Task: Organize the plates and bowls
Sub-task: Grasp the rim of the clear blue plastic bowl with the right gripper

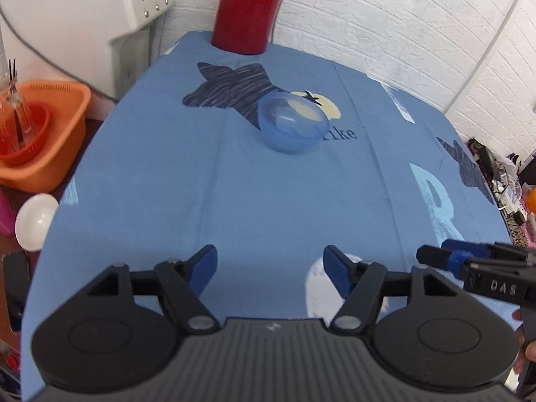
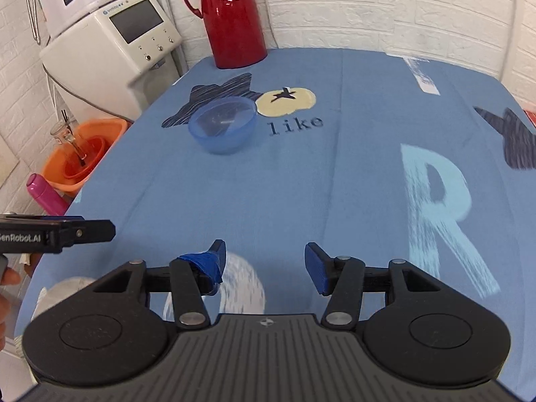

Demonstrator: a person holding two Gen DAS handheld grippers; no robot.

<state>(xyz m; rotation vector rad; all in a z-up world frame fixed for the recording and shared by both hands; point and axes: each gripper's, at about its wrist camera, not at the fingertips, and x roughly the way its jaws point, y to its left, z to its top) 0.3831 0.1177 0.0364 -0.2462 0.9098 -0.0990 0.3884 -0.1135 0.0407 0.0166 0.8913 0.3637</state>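
From the left wrist, our left gripper (image 1: 269,268) hangs with its blue-padded fingers apart and empty over the blue printed tablecloth (image 1: 234,201); the translucent blue plastic bowl (image 1: 292,122) stands upright well ahead of it, slightly right. From the right wrist, our right gripper (image 2: 264,263) is likewise spread and empty, the bowl (image 2: 222,124) well ahead and left. We judge the approach not yet begun; next we must reach forward and straddle the rim.

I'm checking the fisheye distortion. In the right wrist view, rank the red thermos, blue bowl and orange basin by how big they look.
1. red thermos
2. orange basin, partly cut off by the table
3. blue bowl; close to the basin, so unsure.
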